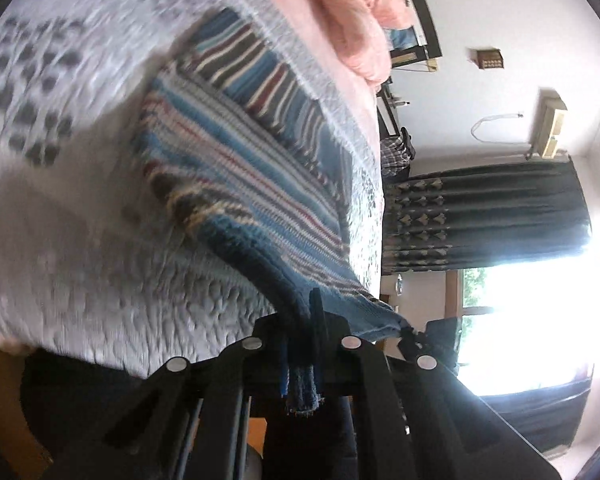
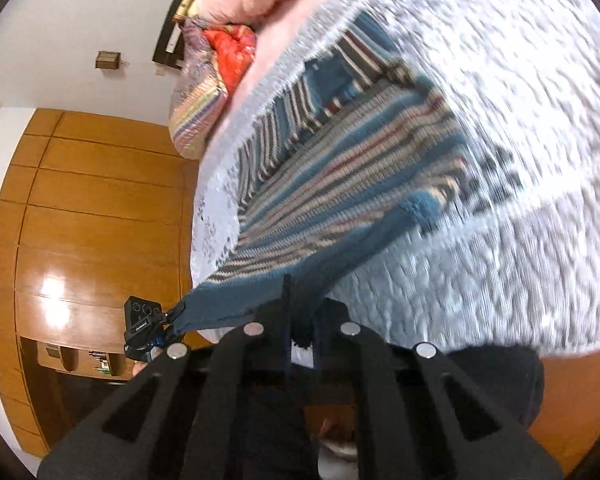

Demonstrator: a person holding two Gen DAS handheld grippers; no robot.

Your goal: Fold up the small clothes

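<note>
- Gripping one hem corner each, two black grippers hold a single blue knitted sweater with red, cream and grey stripes (image 1: 236, 176) above the bed.
- Left gripper (image 1: 300, 340) — jaws pressed together on the blue ribbed hem, a fold of knit bunched between them.
- Right gripper (image 2: 300, 320) — likewise clamped on the hem; the sweater (image 2: 340, 168) stretches away from it.
- One white quilted bedspread with grey patches (image 1: 80, 240) lies under the garment; the sweater's far part rests on it, the near edge is lifted.
- One pink pillow (image 1: 356, 16) sits at the bed's far end, beside one red-and-striped bundle of cloth (image 2: 216, 64).
- One dark patterned curtain (image 1: 488, 216) hangs beside one bright window (image 1: 520, 312).
- Wooden panelled wardrobe doors (image 2: 100, 208) appear in the right view.
</note>
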